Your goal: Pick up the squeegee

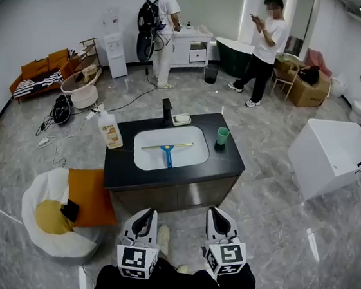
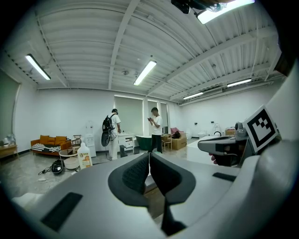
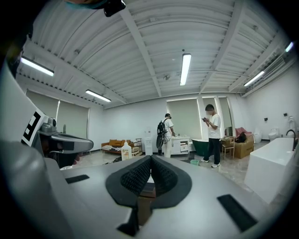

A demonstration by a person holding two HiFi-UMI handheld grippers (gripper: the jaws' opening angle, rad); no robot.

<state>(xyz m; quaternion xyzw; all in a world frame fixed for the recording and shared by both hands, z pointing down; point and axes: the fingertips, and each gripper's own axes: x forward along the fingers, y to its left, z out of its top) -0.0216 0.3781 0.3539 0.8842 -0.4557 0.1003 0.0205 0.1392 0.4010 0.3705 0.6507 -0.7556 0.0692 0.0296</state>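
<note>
The squeegee [image 1: 167, 150], a yellow blade on a blue handle, lies inside the white sink basin [image 1: 195, 158] of a black-topped vanity [image 1: 231, 161] in the head view. My left gripper [image 1: 145, 217] and right gripper [image 1: 214, 214] hover side by side in front of the vanity's near edge, well short of the squeegee. Both point roughly level toward the vanity. The left gripper [image 2: 149, 158] has its black pads [image 2: 135, 175] pressed together with nothing between them. The right gripper [image 3: 150, 163] is likewise shut and empty. Neither gripper view shows the squeegee.
On the countertop stand a soap bottle [image 1: 109, 130], a black faucet [image 1: 167, 111], a soap dish [image 1: 181, 119] and a green cup [image 1: 222, 136]. A beanbag with an orange cushion [image 1: 90, 195] lies left of the vanity, a white box [image 1: 329, 154] right. Two people [image 1: 166, 25] stand at the back.
</note>
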